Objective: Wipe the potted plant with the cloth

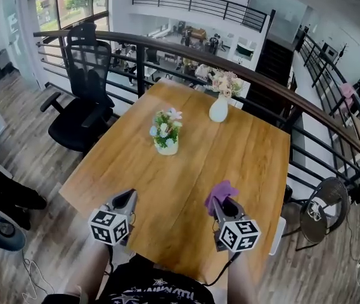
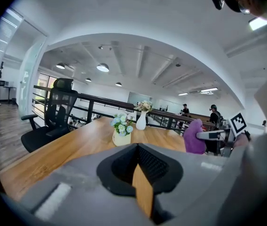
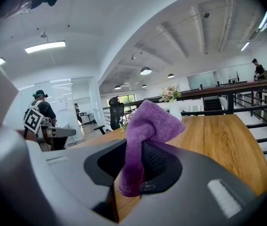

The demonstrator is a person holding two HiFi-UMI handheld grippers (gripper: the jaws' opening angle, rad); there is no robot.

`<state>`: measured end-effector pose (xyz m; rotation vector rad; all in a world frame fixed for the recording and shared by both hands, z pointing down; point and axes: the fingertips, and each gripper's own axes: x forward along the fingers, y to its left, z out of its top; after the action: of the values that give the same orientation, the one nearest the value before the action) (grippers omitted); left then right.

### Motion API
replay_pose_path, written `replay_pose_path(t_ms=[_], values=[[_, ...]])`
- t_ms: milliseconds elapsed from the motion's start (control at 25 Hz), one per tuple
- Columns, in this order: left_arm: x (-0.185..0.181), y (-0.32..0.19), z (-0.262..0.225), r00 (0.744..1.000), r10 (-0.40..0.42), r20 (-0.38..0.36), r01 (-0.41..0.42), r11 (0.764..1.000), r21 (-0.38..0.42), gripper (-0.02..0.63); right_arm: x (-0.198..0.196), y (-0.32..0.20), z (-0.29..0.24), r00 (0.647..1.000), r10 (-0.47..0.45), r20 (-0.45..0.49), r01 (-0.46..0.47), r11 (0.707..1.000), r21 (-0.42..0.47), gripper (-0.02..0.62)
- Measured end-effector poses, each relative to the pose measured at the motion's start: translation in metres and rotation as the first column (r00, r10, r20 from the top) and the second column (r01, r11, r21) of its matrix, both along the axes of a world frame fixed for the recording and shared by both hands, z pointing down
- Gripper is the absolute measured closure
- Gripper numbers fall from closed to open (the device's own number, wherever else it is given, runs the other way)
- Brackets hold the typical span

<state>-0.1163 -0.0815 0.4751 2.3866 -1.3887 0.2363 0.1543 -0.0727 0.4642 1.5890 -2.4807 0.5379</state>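
The potted plant (image 1: 166, 133), a small cream pot of white and blue flowers, stands in the middle of the wooden table (image 1: 243, 157). It also shows ahead in the left gripper view (image 2: 121, 131). My right gripper (image 1: 223, 202) hovers over the table's near edge, shut on a purple cloth (image 1: 220, 193). That cloth sticks up from the jaws in the right gripper view (image 3: 147, 126) and hides most of the plant there. My left gripper (image 1: 128, 196) is at the near left edge, shut with nothing between its jaws (image 2: 137, 149). Both grippers are well short of the plant.
A white vase of pink flowers (image 1: 219, 106) stands at the table's far side. A black office chair (image 1: 82, 103) is left of the table, a dark railing (image 1: 186, 46) runs behind it, and a round metal chair (image 1: 322, 214) sits at the right.
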Motion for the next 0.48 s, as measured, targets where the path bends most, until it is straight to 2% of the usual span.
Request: replay_pose_path(t_ms=[240, 480], values=[[0.002, -0.051, 0.006, 0.997, 0.079, -0.005, -0.079, 0.997, -0.001, 0.604, 0.008, -0.033, 0.006, 0.995, 0.094, -0.012, -0.094, 0.995, -0.012, 0.508], [0.008, -0.092, 0.006, 0.991, 0.135, -0.009, -0.135, 0.991, 0.009, 0.604, 0.007, -0.056, 0.006, 0.991, 0.128, -0.038, -0.130, 0.991, -0.026, 0.508]])
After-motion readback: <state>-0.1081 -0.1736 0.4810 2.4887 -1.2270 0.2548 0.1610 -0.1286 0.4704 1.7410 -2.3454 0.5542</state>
